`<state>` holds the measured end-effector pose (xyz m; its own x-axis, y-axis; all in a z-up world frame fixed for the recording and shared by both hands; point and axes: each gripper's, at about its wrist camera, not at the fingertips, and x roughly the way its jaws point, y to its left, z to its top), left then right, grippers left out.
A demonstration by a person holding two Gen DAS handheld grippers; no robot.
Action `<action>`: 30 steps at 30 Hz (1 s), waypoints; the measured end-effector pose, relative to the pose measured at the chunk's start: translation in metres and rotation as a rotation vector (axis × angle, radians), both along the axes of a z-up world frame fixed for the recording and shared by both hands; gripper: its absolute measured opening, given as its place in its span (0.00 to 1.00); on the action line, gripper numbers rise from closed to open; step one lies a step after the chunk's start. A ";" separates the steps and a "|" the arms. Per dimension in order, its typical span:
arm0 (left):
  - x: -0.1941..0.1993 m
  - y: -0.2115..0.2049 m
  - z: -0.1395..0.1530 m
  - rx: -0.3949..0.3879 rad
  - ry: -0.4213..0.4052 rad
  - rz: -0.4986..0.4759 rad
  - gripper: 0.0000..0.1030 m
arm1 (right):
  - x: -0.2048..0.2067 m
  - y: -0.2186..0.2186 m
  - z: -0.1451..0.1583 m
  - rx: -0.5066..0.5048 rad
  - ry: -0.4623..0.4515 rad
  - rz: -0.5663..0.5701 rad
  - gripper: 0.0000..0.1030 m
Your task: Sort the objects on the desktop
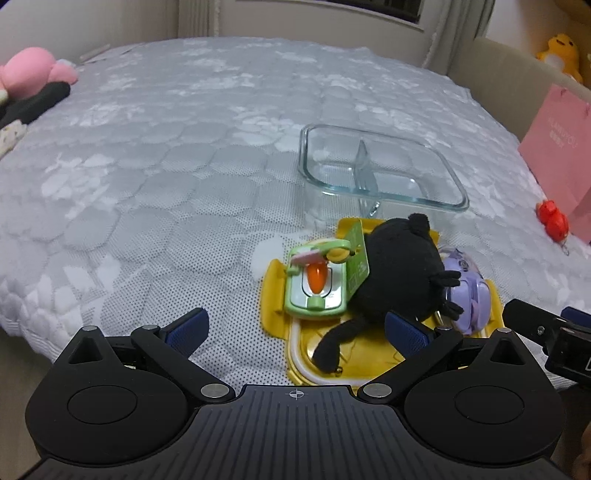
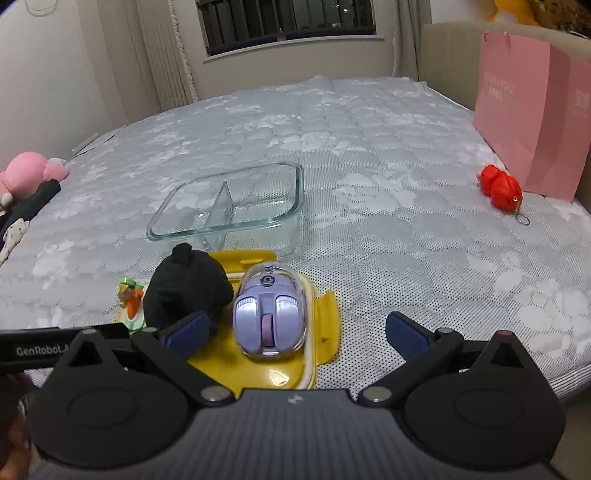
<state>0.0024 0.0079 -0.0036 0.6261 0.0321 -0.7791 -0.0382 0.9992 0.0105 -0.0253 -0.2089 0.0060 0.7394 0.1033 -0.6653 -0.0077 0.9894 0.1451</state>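
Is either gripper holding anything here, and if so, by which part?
Nothing is held. The left gripper and right gripper both have their jaws open and empty, short of the items lying on the yellow plastic lid.

A bed (image 2: 369, 155) fills the scene, spread with a pale grey quilted cover in a floral pattern. Beyond it, cream walls and a barred window (image 2: 288, 22), dark outside, with pale curtains (image 2: 162, 55) hanging at its left. A beige padded headboard (image 2: 450, 55) runs along the right side.
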 end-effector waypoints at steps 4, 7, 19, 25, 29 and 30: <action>0.001 0.004 -0.002 -0.034 -0.009 0.021 1.00 | 0.001 0.006 -0.009 0.000 0.030 0.018 1.00; 0.002 0.008 -0.004 -0.059 -0.016 0.036 1.00 | 0.002 0.011 -0.016 0.001 0.053 0.032 1.00; 0.009 0.002 -0.011 -0.040 0.025 0.022 1.00 | 0.008 0.001 -0.024 0.035 0.066 0.023 1.00; 0.009 -0.001 -0.011 -0.021 0.024 0.014 1.00 | 0.011 0.005 -0.028 0.037 0.085 0.033 1.00; 0.010 -0.002 -0.013 -0.019 0.031 0.014 1.00 | 0.011 0.006 -0.029 0.039 0.096 0.038 1.00; 0.011 -0.002 -0.013 -0.019 0.038 0.015 1.00 | 0.011 0.007 -0.029 0.040 0.097 0.040 1.00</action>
